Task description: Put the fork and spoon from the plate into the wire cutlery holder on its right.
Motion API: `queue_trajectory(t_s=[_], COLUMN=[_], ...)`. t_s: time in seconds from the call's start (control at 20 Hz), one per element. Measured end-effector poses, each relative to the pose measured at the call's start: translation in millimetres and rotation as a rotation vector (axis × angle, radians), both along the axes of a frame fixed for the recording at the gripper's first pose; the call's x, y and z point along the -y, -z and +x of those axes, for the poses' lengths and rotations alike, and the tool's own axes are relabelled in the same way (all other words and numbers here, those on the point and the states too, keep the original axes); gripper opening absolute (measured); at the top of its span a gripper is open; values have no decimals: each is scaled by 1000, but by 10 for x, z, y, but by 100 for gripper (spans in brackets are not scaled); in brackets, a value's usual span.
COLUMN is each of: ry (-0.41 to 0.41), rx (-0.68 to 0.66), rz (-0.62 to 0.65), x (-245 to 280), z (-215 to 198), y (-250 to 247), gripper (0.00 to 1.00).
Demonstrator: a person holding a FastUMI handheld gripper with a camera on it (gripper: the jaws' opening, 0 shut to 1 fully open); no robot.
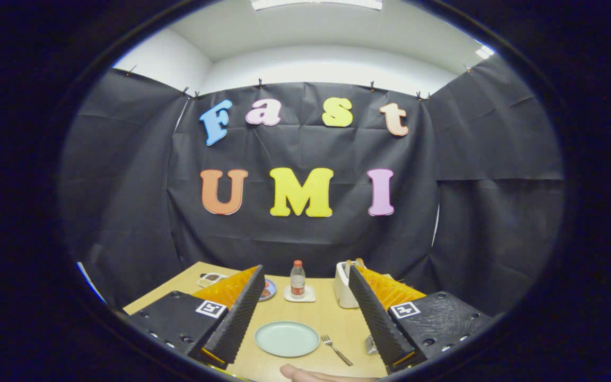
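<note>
Stretching away from the viewer is a light wooden table (332,318), and the gripper (305,323) is hovering above its near end with the fingers spread wide apart, gripping nothing. Lying between the fingers is a round pale green plate (286,338), sitting flat on the wood with its surface bare. Standing at the far right, partly hidden behind the right finger, is a white boxy appliance resembling a toaster (343,286). Standing at the far middle is a small clear plastic bottle with a red cap (297,278), resting on a white square coaster (299,294). Peeking out from behind the left finger is a small dish with something reddish in it (267,290). Lying on the table just right of the plate is a silver metal fork (336,349), its tines pointing to the far left. Showing at the nearest table edge is part of a person's hand (311,374).
</note>
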State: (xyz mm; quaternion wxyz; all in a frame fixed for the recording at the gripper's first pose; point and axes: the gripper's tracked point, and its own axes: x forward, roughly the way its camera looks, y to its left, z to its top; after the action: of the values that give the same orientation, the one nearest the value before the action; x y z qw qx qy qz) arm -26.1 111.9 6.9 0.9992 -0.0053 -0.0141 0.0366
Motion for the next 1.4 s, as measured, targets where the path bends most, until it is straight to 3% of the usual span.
queue_trajectory(t_s=[0.9, 1.4], ry=[94, -28], rx=[-35, -45], rz=[-4, -3], x=[315, 748], z=[39, 223], y=[-67, 124], gripper=[96, 96])
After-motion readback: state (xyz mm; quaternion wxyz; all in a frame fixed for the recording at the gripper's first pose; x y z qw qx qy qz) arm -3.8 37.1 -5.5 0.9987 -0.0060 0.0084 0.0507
